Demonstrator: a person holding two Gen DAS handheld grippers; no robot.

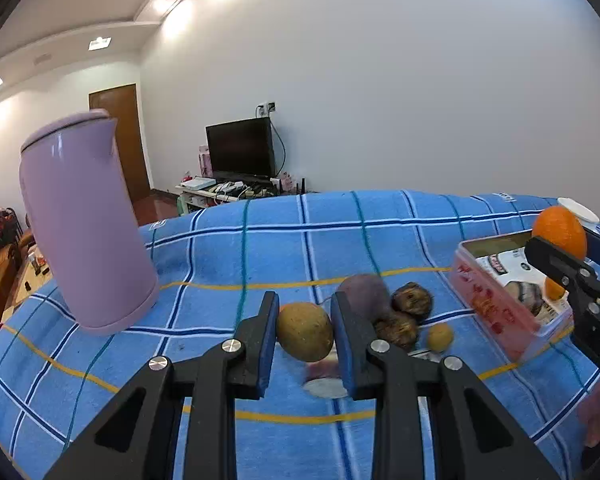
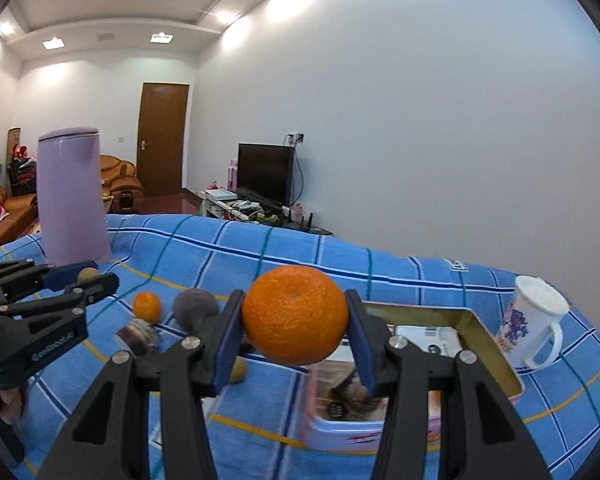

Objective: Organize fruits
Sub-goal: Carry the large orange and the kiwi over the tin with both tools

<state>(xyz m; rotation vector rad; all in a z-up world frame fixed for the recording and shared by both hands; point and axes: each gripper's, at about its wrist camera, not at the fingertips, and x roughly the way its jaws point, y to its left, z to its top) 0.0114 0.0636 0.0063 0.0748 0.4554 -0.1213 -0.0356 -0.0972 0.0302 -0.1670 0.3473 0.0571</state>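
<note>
Above box [image 2: 496, 352] rim: right hand-held gripper [image 2: 296, 344] clamps orange [image 2: 295, 314]; left hand-held gripper [image 1: 305, 340] grips brown fruit [image 1: 305, 331], farther left.

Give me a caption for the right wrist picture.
Right gripper holds an orange above an open tin box.

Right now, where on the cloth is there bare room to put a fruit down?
Free: the cloth between the kettle and the loose fruits, and the strip behind them toward the far edge. Crowded: around those fruits and beside the tin; the cup stands right behind the tin.
</note>
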